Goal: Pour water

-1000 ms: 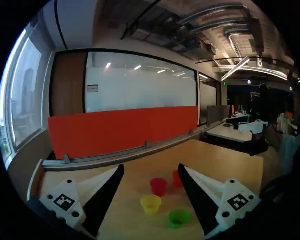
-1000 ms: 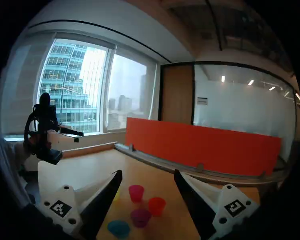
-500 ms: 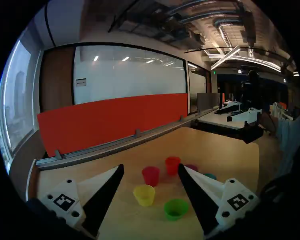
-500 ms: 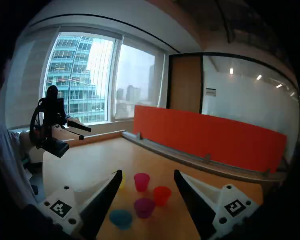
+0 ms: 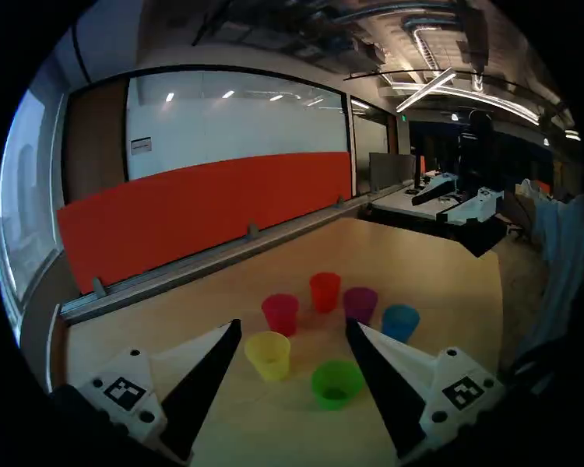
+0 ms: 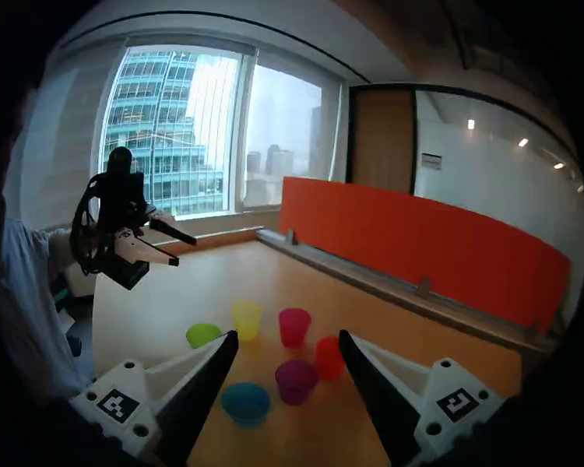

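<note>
Several small plastic cups stand grouped on the wooden table (image 5: pixel 432 265). In the left gripper view they are yellow (image 5: pixel 267 354), green (image 5: pixel 336 383), magenta (image 5: pixel 280 313), red (image 5: pixel 325 291), purple (image 5: pixel 360 303) and blue (image 5: pixel 400 321). My left gripper (image 5: pixel 292 324) hovers open above the near cups, holding nothing. In the right gripper view the blue cup (image 6: pixel 246 403) and purple cup (image 6: pixel 296 380) are nearest, then red (image 6: pixel 330 356), magenta (image 6: pixel 294 326), yellow (image 6: pixel 247 320) and green (image 6: pixel 203 335). My right gripper (image 6: pixel 286 336) is open and holds nothing. The left gripper (image 6: pixel 128 233) hangs at the left, open, in a person's hand.
An orange divider panel (image 5: pixel 198 206) on a metal rail runs along the table's far edge. Behind it are a glass wall and, in the right gripper view, large windows (image 6: pixel 175 140). A person's light sleeve (image 6: pixel 27 311) is at the left. More desks (image 5: pixel 448 206) stand beyond the table.
Both views have tilted down and drawn toward the cups, so more cups show, higher in each frame. The left gripper appears higher and nearer in the right gripper view. Both grippers stay open.
</note>
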A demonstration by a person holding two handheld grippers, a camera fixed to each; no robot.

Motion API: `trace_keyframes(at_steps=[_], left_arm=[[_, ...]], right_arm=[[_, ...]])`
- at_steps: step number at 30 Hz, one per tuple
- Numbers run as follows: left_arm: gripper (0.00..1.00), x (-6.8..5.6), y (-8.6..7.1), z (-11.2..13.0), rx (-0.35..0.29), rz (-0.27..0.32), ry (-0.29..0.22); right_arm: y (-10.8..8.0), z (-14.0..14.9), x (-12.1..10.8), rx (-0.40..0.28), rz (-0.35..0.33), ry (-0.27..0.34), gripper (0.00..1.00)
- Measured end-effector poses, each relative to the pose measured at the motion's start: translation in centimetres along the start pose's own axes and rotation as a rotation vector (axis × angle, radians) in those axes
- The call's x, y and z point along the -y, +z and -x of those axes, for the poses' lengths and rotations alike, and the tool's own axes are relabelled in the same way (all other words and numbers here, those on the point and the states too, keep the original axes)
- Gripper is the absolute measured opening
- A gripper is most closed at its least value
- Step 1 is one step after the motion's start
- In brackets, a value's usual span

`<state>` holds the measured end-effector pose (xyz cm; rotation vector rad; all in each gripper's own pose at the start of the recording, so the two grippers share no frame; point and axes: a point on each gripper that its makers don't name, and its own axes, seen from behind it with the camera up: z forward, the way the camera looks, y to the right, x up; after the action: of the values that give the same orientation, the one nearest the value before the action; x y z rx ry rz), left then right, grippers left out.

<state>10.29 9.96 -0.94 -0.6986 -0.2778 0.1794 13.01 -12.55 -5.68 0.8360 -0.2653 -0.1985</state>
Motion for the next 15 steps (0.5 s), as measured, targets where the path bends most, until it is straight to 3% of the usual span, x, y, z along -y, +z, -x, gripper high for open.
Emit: trace_keyframes(at_steps=[15], left_arm=[[1.00,-1.5,1.3,3.6,0.062,0.062,0.017]], right_arm=[[1.1,4.9,1.0,0.093,-0.040,-0.028,1.00]])
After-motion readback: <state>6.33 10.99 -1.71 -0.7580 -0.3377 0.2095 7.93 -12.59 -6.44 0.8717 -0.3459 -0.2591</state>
